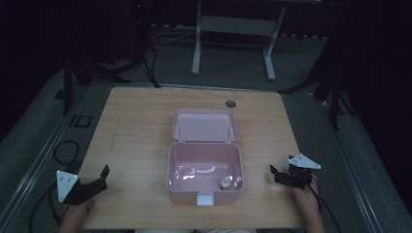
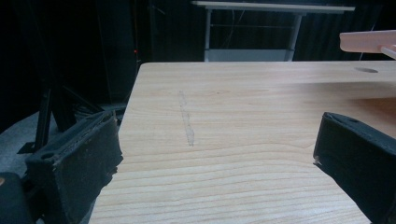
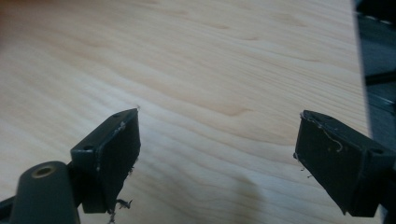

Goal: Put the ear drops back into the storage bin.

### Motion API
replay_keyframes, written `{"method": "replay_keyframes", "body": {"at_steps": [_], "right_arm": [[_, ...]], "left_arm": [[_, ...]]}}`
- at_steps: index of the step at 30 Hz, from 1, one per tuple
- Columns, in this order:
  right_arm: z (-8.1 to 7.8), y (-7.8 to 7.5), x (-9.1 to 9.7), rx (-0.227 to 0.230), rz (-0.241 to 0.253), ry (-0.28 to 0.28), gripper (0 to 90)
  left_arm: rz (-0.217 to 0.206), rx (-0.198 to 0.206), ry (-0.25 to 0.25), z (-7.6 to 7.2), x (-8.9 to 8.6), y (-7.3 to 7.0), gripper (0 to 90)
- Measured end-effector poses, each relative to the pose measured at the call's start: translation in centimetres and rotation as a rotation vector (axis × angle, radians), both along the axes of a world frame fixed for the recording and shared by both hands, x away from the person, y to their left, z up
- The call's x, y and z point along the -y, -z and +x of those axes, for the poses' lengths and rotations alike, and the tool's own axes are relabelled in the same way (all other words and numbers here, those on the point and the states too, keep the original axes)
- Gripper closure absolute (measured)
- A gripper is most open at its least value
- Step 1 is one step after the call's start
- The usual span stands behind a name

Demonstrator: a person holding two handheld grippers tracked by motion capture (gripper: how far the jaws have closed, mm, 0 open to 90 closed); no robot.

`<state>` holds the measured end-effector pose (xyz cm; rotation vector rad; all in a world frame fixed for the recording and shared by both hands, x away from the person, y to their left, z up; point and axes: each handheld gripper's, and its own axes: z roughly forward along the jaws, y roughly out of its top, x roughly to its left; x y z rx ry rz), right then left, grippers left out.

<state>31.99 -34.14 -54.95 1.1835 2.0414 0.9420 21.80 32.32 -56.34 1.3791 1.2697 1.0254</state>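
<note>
On the wooden surface (image 1: 136, 126) an open pink box (image 1: 204, 171) sits between the left gripper (image 1: 97, 180) and right gripper (image 1: 282, 175), both low, jaws wide, holding nothing

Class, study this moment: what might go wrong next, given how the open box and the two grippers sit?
The small white item sits close to the pink box front wall, so a reaching jaw might knock the wall. The raised lid could swing shut if bumped. The left gripper rests near the table edge and might slip off.
</note>
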Motion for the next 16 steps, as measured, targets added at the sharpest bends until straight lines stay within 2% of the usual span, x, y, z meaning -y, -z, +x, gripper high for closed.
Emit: {"method": "replay_keyframes", "body": {"at_steps": [4,7,16], "right_arm": [[0.05,0.02,0.47,0.009,0.03,0.062,13.8],[0.12,0.2,0.66,0.016,0.029,0.104,13.8],[0.06,0.43,0.69,0.011,0.035,0.11,13.8]], "left_arm": [[-0.001,-0.001,-0.001,0.01,-0.01,0.0,1.0],[-0.002,-0.002,0.0,0.02,-0.03,0.0,0.9],[-0.002,-0.003,-0.002,0.03,-0.02,-0.01,1.0]]}}
